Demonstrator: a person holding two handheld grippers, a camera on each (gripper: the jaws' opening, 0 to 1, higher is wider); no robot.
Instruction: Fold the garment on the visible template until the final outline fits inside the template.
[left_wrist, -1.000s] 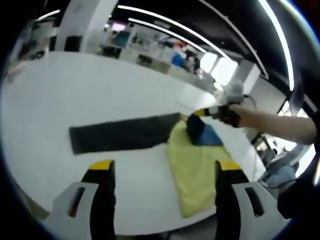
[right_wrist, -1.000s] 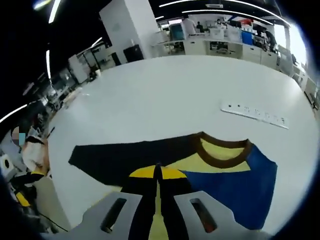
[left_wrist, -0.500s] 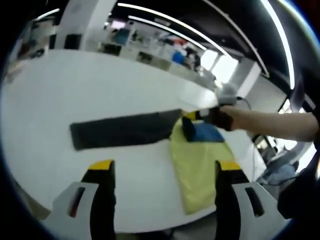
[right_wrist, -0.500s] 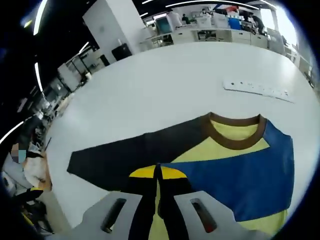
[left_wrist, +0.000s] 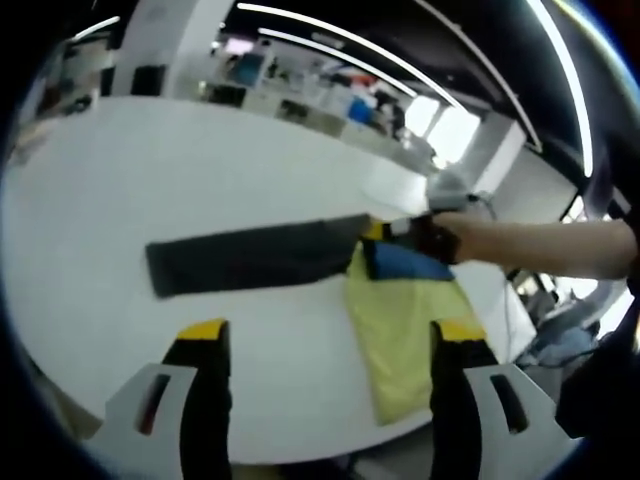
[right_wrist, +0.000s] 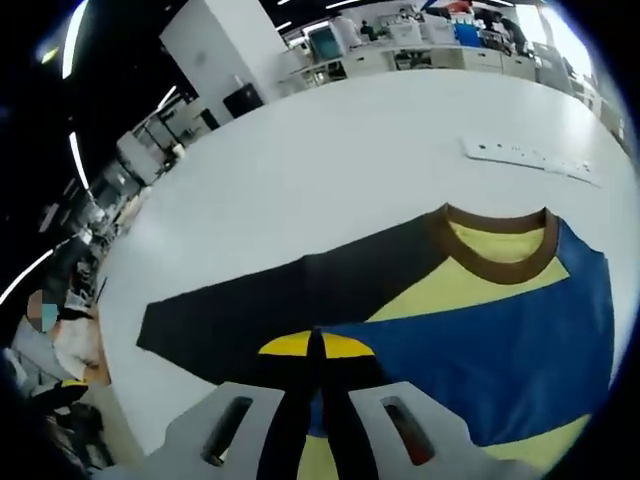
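Note:
A shirt lies flat on the white table (left_wrist: 150, 160): yellow body (left_wrist: 405, 335), dark sleeve (left_wrist: 250, 262) stretched out to the left, brown collar (right_wrist: 495, 262). A blue sleeve (right_wrist: 480, 360) is folded over the yellow chest (right_wrist: 460, 285). My right gripper (right_wrist: 315, 345) is shut on the blue sleeve's edge, close to where the dark sleeve (right_wrist: 270, 300) joins the body. In the left gripper view it (left_wrist: 388, 230) comes in from the right at the blue sleeve (left_wrist: 408, 264). My left gripper (left_wrist: 330, 335) hangs open above the table's near side, holding nothing.
A person's arm (left_wrist: 530, 245) reaches in from the right behind the right gripper. A white power strip (right_wrist: 530, 160) lies on the table beyond the collar. Desks and shelves stand far behind the table (right_wrist: 330, 150).
The right gripper has carried the blue sleeve further across the yellow chest toward the dark sleeve, and the blue fold lies wider and flatter. The left gripper has held still, open.

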